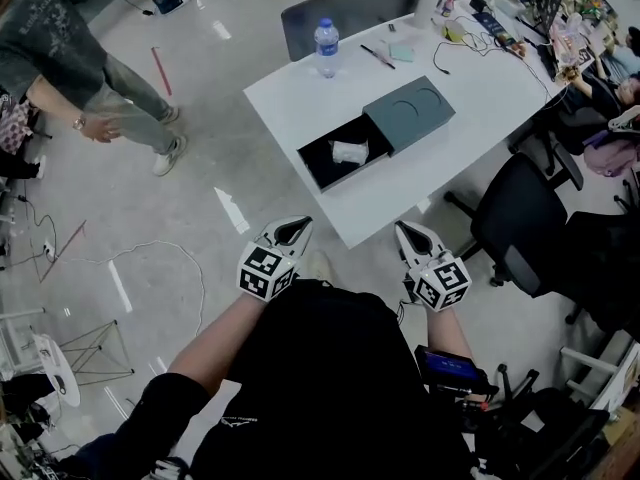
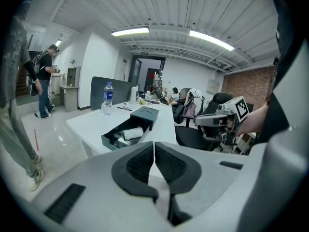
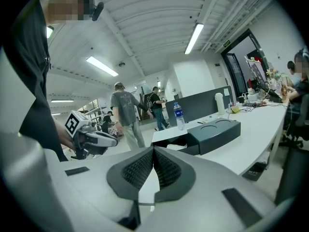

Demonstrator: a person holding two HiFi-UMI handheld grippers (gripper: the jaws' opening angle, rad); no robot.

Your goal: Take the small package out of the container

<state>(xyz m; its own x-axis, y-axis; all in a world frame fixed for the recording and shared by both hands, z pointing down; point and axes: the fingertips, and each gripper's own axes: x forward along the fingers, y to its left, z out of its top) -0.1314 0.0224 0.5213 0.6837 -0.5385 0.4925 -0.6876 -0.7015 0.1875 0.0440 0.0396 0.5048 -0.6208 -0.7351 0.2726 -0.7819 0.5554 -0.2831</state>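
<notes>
Left gripper (image 1: 292,231) and right gripper (image 1: 414,236): ribbed fingers (image 2: 139,164) closed, empty. I note a crumpled white small package (image 1: 350,152) in the boxy dark container (image 1: 318,166) on the smooth tabletop (image 1: 290,93).

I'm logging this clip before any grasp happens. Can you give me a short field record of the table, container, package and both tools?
table: white
container: dark box, slid out of its grey sleeve, open on top
package: small, white, lying inside the container
bottle: upright, near the table's far edge
left tool: shut, empty, short of the table
right tool: shut, empty, short of the table
</notes>
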